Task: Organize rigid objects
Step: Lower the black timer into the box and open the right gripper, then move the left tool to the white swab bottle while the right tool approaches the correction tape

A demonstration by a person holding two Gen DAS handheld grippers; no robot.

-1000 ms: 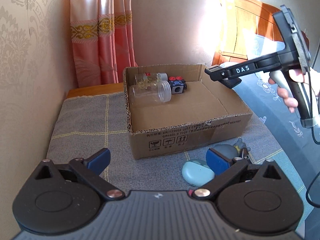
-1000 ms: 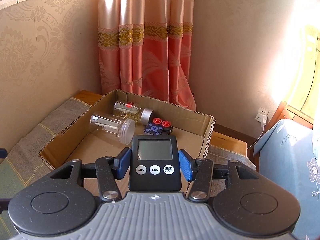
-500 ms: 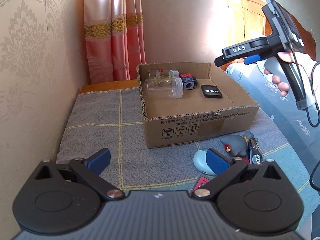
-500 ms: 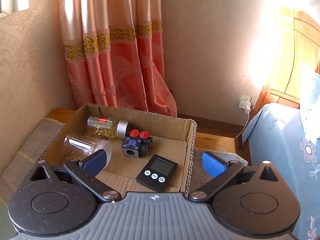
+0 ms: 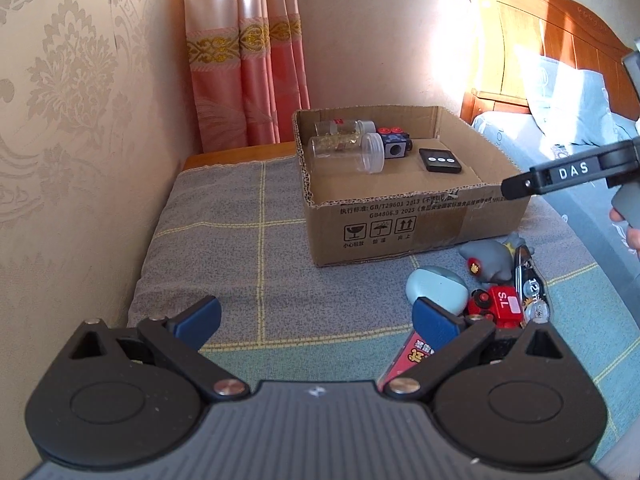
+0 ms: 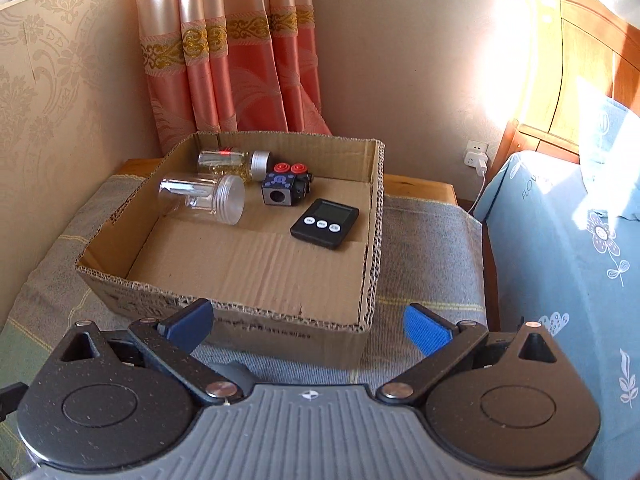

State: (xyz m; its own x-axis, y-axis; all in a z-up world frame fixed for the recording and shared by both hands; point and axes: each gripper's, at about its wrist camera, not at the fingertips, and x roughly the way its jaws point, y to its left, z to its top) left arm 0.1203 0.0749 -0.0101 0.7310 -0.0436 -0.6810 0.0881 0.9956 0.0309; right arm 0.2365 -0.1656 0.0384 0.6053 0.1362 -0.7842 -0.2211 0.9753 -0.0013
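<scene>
A grey blanket (image 5: 248,240) covered the low table beside a pink curtain (image 6: 232,60). The box (image 6: 256,268) held, left to right, two jars (image 6: 208,198), a cube (image 6: 285,193) and the timer (image 6: 325,223) at its 2 o'clock. Toys (image 5: 492,284) lay outside at 5 o'clock. The left gripper (image 5: 316,318) and right gripper (image 6: 308,326) gaped wide, holding nothing.

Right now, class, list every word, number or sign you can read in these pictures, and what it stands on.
"DAS": right gripper.
"GB/T29601 2013", "GB4806.9 2023", three handling signs: cardboard box.
"S.L": red toy.
"12m": tape measure.
Timer button labels and red packet characters: too small to read.
</scene>
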